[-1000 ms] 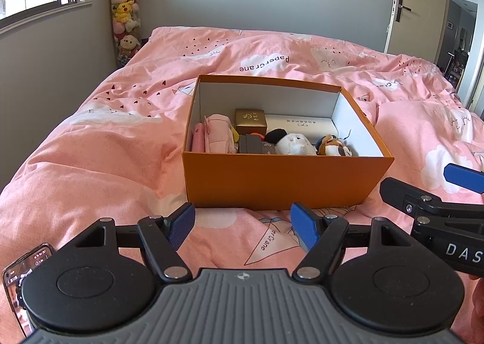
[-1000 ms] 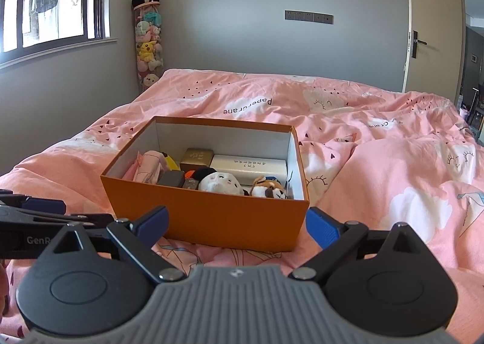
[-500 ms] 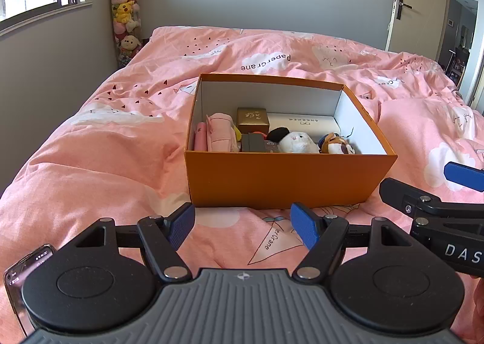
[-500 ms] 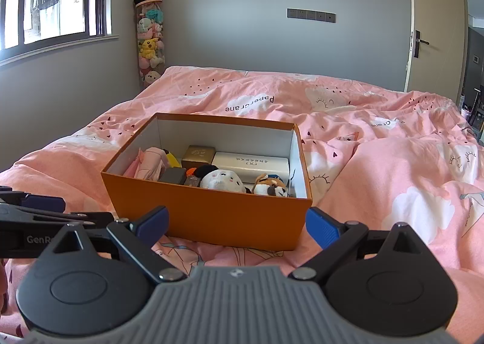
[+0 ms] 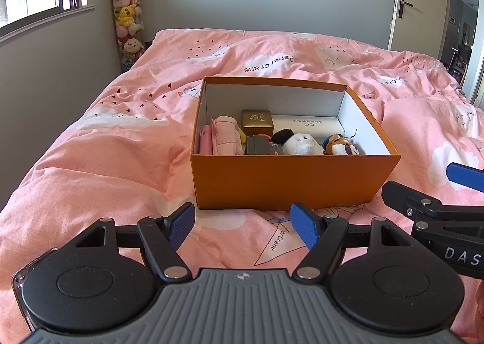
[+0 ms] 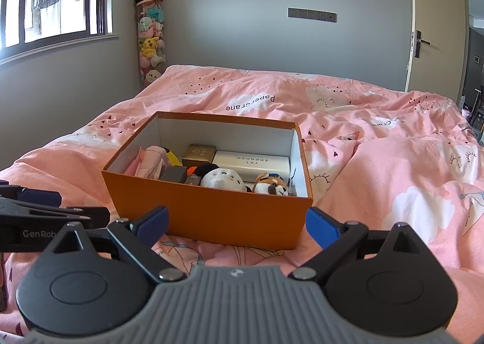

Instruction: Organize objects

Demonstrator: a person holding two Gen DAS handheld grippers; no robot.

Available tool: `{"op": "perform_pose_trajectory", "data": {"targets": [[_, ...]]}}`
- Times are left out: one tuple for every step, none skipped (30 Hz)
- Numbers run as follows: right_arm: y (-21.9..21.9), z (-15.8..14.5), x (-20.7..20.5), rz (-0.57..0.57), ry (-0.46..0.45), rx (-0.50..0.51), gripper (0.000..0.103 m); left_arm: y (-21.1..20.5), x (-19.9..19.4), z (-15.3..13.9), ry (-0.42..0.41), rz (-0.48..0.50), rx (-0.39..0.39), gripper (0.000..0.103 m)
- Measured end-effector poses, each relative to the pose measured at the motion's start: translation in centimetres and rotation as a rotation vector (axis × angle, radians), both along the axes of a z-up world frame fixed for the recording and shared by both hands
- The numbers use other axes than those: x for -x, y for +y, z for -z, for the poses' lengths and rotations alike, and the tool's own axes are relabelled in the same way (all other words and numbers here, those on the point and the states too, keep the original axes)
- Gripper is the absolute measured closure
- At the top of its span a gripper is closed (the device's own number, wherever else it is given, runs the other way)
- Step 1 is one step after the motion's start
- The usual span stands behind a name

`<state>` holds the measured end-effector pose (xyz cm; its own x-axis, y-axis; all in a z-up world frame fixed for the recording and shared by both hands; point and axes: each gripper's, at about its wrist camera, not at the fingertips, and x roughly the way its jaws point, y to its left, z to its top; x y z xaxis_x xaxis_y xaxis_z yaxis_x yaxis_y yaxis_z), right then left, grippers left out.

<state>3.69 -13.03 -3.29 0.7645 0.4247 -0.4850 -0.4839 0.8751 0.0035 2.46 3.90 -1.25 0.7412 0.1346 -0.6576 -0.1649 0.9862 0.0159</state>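
Jaws apart; orange box lengthwise crosswise

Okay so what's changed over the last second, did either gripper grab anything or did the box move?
Nothing was grabbed or released. Both cameras have risen slightly, so the orange box sits a little lower in each view and shows more of its inside. The left gripper and right gripper stay open and empty, short of the box. The box, the white plush and the gold case inside lie as before on the pink duvet.
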Motion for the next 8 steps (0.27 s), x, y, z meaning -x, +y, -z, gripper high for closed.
{"op": "perform_pose_trajectory", "data": {"targets": [[-0.02, 0.02, 0.01, -0.001, 0.0, 0.001, 0.006, 0.0, 0.02, -0.02, -0.001, 0.0, 0.001, 0.018], [-0.04, 0.03, 0.01, -0.001, 0.001, 0.001, 0.006, 0.0, 0.01, -0.01, 0.0, 0.001, 0.0, 0.018], [-0.08, 0.07, 0.01, -0.001, 0.002, 0.001, 0.006, -0.01, 0.02, -0.02, 0.0, 0.002, -0.001, 0.018], [-0.12, 0.09, 0.0, -0.001, 0.003, 0.0, 0.006, -0.02, 0.04, -0.04, -0.001, 0.004, -0.002, 0.018], [-0.16, 0.1, -0.01, -0.001, 0.004, 0.0, 0.006, -0.07, 0.08, -0.06, -0.002, 0.006, -0.003, 0.018], [-0.19, 0.12, -0.01, -0.001, 0.005, 0.0, 0.006, -0.07, 0.07, -0.1, -0.002, 0.007, -0.003, 0.018], [-0.2, 0.14, 0.0, -0.001, 0.005, 0.0, 0.006, -0.08, 0.07, -0.1, -0.002, 0.005, -0.003, 0.018], [-0.21, 0.14, 0.0, -0.002, 0.005, -0.001, 0.006, -0.09, 0.07, -0.1, -0.001, 0.004, -0.003, 0.018]]}}
